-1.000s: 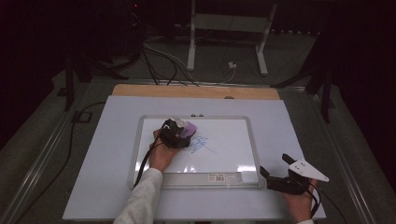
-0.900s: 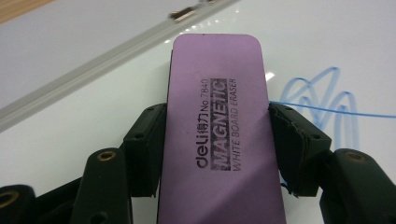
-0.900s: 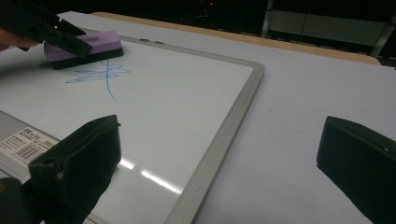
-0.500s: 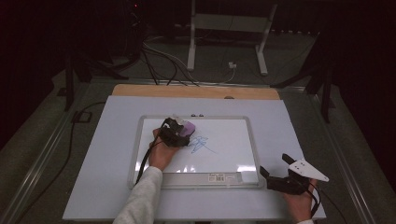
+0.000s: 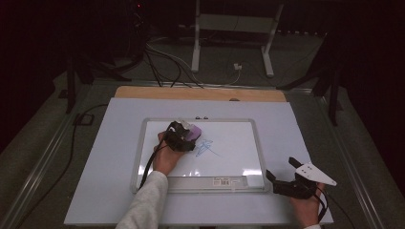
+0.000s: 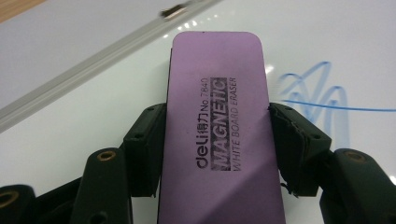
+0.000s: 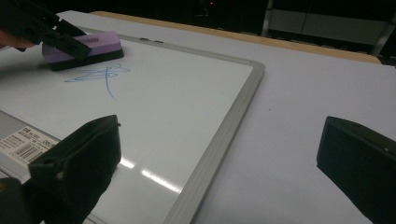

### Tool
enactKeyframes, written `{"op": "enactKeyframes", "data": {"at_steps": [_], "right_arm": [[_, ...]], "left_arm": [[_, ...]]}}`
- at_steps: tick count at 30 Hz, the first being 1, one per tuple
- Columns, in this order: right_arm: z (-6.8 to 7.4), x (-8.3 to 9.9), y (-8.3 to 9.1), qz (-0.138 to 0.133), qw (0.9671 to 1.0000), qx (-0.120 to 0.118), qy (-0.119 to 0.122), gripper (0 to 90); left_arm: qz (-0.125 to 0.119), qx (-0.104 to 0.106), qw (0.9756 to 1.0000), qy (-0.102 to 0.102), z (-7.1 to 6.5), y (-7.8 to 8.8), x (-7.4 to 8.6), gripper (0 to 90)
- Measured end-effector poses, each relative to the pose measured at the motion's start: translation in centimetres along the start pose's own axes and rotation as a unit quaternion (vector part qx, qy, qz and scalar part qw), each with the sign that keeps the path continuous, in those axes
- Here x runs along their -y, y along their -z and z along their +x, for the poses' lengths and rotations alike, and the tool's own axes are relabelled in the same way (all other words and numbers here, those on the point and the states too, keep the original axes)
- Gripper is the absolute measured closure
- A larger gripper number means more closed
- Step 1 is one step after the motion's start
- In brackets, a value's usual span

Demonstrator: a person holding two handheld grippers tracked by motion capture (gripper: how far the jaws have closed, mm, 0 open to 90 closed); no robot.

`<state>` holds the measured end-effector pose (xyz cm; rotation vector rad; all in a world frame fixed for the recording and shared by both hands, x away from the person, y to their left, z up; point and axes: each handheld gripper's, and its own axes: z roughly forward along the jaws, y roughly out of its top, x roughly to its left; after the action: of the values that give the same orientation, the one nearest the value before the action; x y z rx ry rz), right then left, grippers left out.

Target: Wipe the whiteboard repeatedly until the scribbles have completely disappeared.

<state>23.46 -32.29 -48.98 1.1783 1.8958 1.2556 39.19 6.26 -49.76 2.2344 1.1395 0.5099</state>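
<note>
I've got the left gripper (image 5: pixel 184 138) clamped on the purple eraser (image 6: pixel 218 135), both pads pressed to its long sides, and it's flat on the whiteboard (image 5: pixel 239 157) just beside the blue scribble (image 5: pixel 206 147). My right gripper (image 5: pixel 282 174) sits at the board's near right corner, jaws spread wide with nothing between them.

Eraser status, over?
Left gripper shut on purple eraser, flat on whiteboard. Right gripper open, idle at board's corner. Blue scribble not yet wiped; nothing in the way.

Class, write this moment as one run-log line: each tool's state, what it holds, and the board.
left tool: shut on eraser | right tool: open, holds nothing | whiteboard: blue scribble not erased
</note>
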Motion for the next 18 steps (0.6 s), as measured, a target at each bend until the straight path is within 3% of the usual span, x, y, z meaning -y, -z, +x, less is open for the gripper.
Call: {"op": "enactKeyframes", "data": {"at_steps": [2,7,14,15,18], "right_arm": [[0.0,0.0,0.0,0.000,1.0000,0.000,0.000,0.2],[0.1,0.0,-0.1,0.001,1.0000,-0.001,0.001,0.2],[0.2,0.0,-0.1,0.002,1.0000,-0.002,0.003,0.2],[0.2,0.0,-0.1,0.002,1.0000,-0.001,0.003,0.2],[0.1,0.0,-0.1,0.001,1.0000,-0.001,0.002,0.2]], "left_arm": [[0.001,0.001,1.0000,0.004,0.1,0.0,0.0,41.8],[0.002,0.005,0.9999,-0.010,-1.2,0.3,0.1,41.8],[-0.003,0.042,0.9988,-0.025,-3.6,0.7,0.4,41.8],[-0.004,0.038,0.9988,-0.031,-3.8,0.7,0.4,41.8],[-0.004,0.045,0.9988,-0.020,-3.2,0.6,0.3,41.8]]}}
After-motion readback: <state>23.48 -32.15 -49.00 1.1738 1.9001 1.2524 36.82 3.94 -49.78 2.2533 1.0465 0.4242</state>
